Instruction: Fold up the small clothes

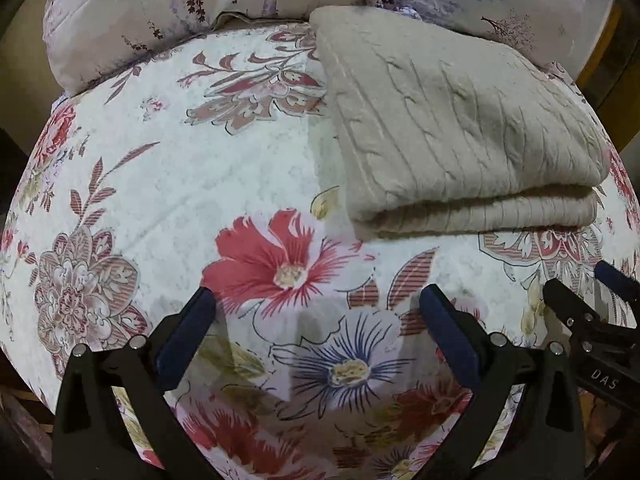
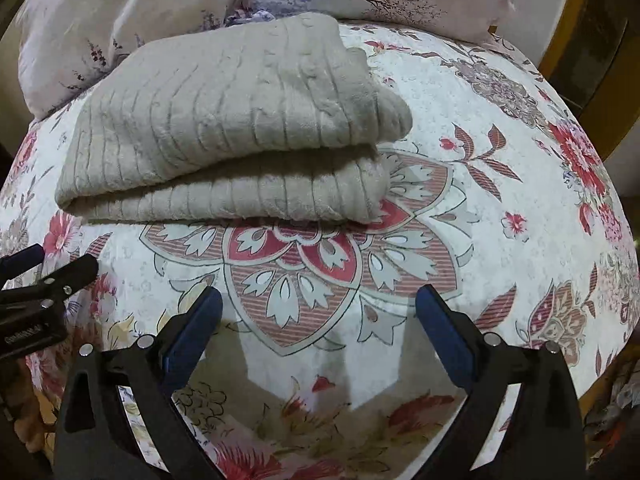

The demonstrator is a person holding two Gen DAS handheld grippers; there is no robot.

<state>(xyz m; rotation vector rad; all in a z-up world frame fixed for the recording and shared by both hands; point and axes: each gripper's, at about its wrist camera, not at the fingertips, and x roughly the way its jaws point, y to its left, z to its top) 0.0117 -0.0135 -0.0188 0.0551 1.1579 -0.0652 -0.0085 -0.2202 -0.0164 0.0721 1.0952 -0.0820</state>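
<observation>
While both tools hovered with fingers spread and empty, the folded beige sweater [image 1: 460, 128] lay on the floral bedspread [image 1: 160, 168], beyond the left gripper [image 1: 316, 300] and right gripper [image 2: 318, 300].

"DAS" is printed on the right hand-held gripper [image 1: 600, 280].

Folded sweater [image 1: 460, 128] lies on the bed [image 1: 168, 160], pillows [image 1: 160, 8] behind it at the far edge; left claw [image 1: 316, 312] and right claw [image 2: 318, 312] near, side by side.
</observation>
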